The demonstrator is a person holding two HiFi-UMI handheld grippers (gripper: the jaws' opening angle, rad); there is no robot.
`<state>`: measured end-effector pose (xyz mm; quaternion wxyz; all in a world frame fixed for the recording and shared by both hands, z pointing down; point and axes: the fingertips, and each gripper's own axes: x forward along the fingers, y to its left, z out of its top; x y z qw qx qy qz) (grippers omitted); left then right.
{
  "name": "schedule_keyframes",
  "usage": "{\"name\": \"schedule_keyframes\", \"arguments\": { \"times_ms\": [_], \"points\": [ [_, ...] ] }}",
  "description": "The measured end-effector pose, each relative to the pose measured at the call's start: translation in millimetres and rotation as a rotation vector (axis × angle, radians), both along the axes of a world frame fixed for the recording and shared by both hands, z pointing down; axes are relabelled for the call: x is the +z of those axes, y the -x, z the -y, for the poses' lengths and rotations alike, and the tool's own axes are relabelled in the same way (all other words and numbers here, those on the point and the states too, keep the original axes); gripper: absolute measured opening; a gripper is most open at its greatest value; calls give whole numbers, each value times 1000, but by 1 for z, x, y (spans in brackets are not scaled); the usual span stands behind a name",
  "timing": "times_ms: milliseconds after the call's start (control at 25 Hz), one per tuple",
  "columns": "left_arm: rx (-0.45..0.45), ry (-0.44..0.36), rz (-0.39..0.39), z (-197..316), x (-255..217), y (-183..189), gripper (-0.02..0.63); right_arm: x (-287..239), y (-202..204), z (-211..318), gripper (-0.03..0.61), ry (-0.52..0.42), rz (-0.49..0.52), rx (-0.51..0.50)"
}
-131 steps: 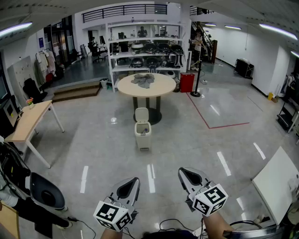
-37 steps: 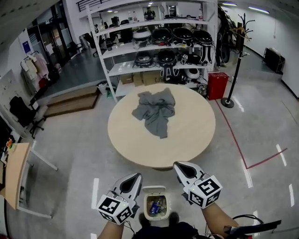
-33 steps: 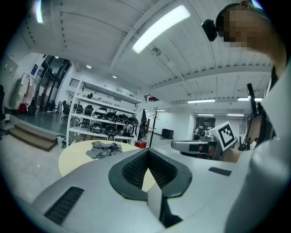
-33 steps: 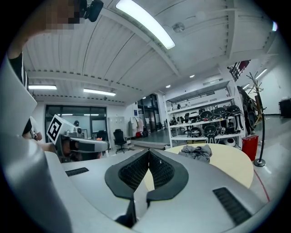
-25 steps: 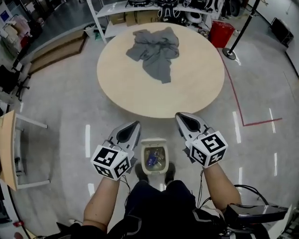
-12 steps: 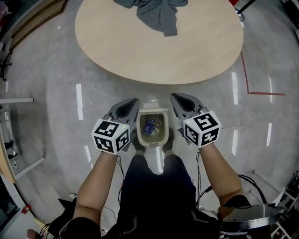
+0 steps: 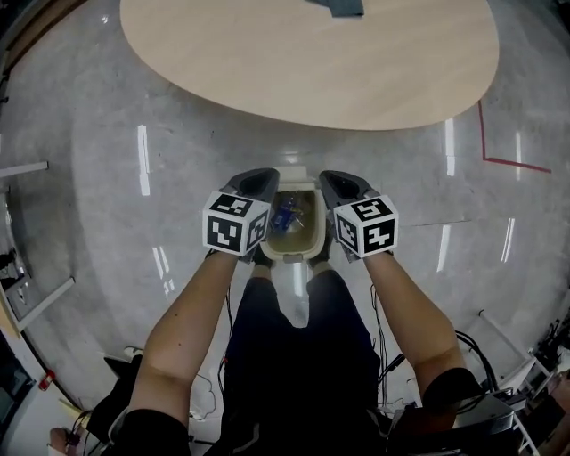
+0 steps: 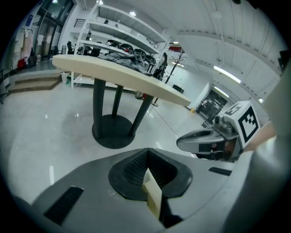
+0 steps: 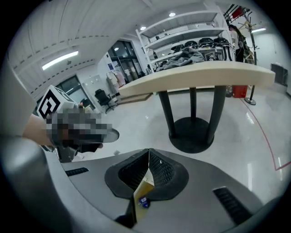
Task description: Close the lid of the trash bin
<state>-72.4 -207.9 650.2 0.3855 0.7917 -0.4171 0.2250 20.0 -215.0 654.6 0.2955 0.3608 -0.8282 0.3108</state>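
2 jaw pairs pressed together, empty; left gripper [image 7: 256, 182], right gripper [image 7: 342, 183] flank open trash bin [image 7: 287, 255].

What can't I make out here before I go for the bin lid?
Head view: only a thin edge of the lid shows between the left gripper and right gripper; its hinge is hidden.
Both gripper views: the trash bin is just a cream sliver behind shut jaws.
Head view: the rubbish inside is too small to identify.
Head view: the grey cloth is cut off by the top edge.
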Motion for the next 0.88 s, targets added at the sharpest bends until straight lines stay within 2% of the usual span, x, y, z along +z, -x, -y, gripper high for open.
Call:
{"name": "schedule_keyframes", "arguments": {
  "times_ms": [320, 560, 680, 880],
  "points": [
    [18, 67, 14, -8, 37, -3, -11, 31, -2, -5, 8, 59, -13, 18],
    [-9, 104, -40, -24, 39, -1, -11, 32, -9, -19, 8, 73, -11, 39],
    [-11, 138, -55, -41, 43, 1, -11, 33, -11, -36, 8, 79, -22, 41],
    [23, 231, -49, -93, 71, -8, -11, 55, -8, -86, 8, 102, -88, -27]
  ]
}}
